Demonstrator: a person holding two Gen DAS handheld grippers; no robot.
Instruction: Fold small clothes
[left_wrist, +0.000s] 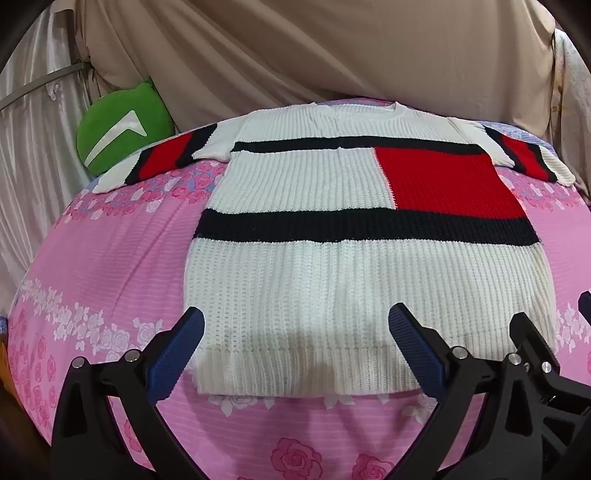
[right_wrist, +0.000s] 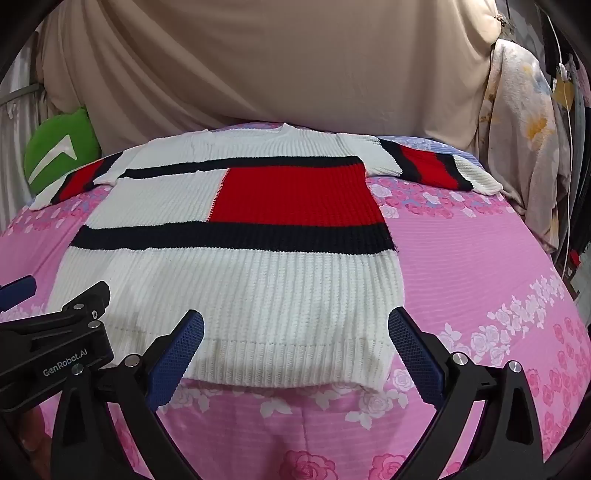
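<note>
A small knit sweater, white with navy bands and a red block, lies flat and spread on the pink floral bed cover, collar far, hem near, sleeves out to both sides. It also shows in the right wrist view. My left gripper is open and empty, hovering over the hem's left part. My right gripper is open and empty, over the hem's right part. Each gripper's body shows in the other's view, the right one and the left one.
A green cushion sits at the far left of the bed. Beige draped cloth hangs behind the bed. A floral fabric hangs at the right, with cables beside it.
</note>
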